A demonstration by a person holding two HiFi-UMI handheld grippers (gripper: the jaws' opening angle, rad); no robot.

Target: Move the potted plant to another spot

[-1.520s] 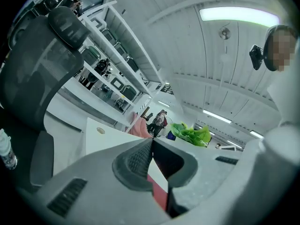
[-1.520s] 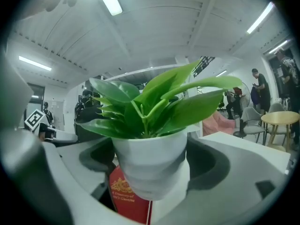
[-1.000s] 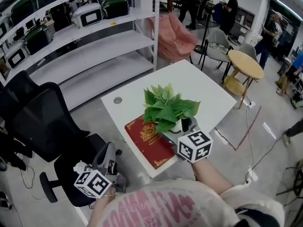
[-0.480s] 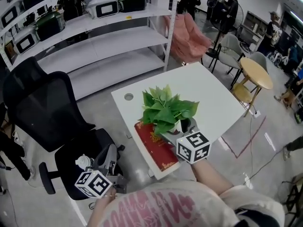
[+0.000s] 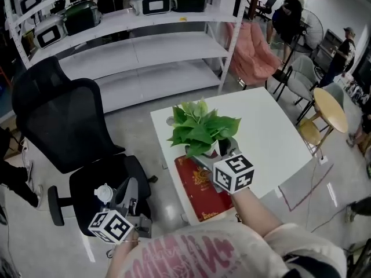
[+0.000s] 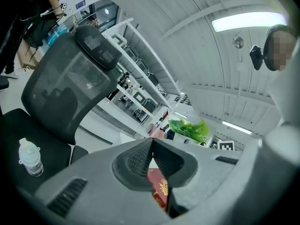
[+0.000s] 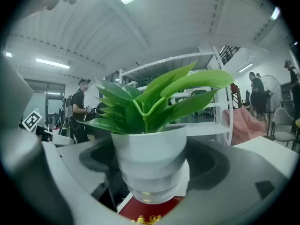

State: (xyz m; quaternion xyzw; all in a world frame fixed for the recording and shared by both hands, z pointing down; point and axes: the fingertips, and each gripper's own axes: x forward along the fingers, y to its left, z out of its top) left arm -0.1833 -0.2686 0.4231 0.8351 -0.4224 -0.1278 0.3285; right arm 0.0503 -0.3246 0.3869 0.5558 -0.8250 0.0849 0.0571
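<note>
Locate the potted plant upright in the right gripper, fingers clamped on both sides of its white pot, over the red book at the near left corner of the bench. Keep the stem axis vertical. Judge bare bench surface as lying beyond and right of the fingers. Leave the left gripper idle: fingers together, empty, low beside the office chair, well apart.

White table: one. Over it: one potted plant, one red book. Grippers, two: left gripper, right gripper. Left of table: one black office chair, one water bottle on seat. Beyond table: one shelf rack, one pink beanbag, one round wooden table, at least three people.
</note>
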